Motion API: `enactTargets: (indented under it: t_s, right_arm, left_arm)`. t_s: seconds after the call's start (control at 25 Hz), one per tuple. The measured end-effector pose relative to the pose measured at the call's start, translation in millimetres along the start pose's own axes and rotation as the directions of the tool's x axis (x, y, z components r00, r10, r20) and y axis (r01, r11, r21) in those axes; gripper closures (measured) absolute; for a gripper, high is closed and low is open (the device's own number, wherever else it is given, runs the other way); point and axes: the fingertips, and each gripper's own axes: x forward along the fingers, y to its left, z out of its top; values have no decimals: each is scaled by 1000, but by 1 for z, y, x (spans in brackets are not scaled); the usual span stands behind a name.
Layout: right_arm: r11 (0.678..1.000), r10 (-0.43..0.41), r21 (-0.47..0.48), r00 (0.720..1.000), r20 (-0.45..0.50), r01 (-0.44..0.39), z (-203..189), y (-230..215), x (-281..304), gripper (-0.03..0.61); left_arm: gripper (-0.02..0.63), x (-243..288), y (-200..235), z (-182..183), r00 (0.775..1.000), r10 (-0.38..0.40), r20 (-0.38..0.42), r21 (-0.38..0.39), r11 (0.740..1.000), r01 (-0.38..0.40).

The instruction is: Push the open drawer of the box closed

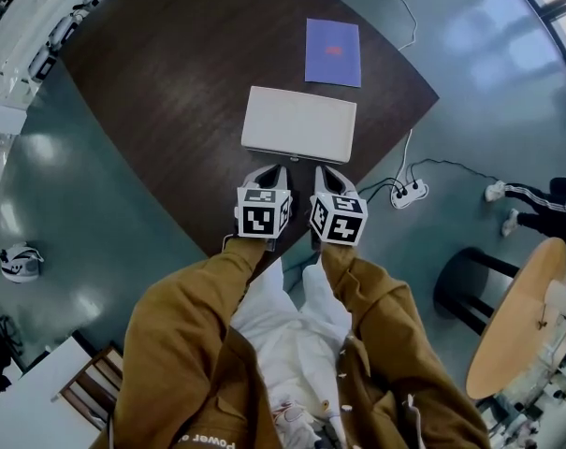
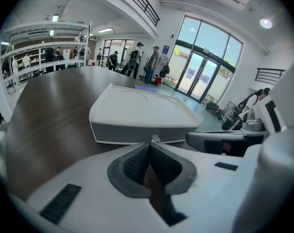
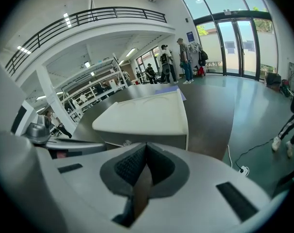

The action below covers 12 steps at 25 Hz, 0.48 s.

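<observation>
Left claw [image 1: 269,172] and right claw [image 1: 326,174] pressed together, empty, likely as blunt pushers, close to grey drawer face [image 2: 137,131] of flat white box [image 1: 298,123]

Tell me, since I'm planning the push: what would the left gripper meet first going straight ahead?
Most likely the near front of the white box, just ahead of the left gripper, jaws shut; gap unclear.

Only the word "power" can be read, on the brown jacket [image 1: 180,344].

The left gripper [image 2: 150,142], jaws pressed together, points at the white box [image 2: 142,114] on the dark surface [image 2: 54,106].
</observation>
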Motion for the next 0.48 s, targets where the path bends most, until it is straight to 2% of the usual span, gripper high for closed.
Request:
enactTargets:
  t_s: [0.24, 0.48]
  right_arm:
    - [998, 61, -29, 998, 32, -60, 3, -1, -41, 574]
    - [989, 136, -71, 989, 58, -132, -3, -8, -99, 574]
  left_arm:
    - [607, -35, -38, 3, 998, -15, 56, -35, 999, 17]
    - [607, -77, -84, -1, 993, -66, 100, -14, 998, 68]
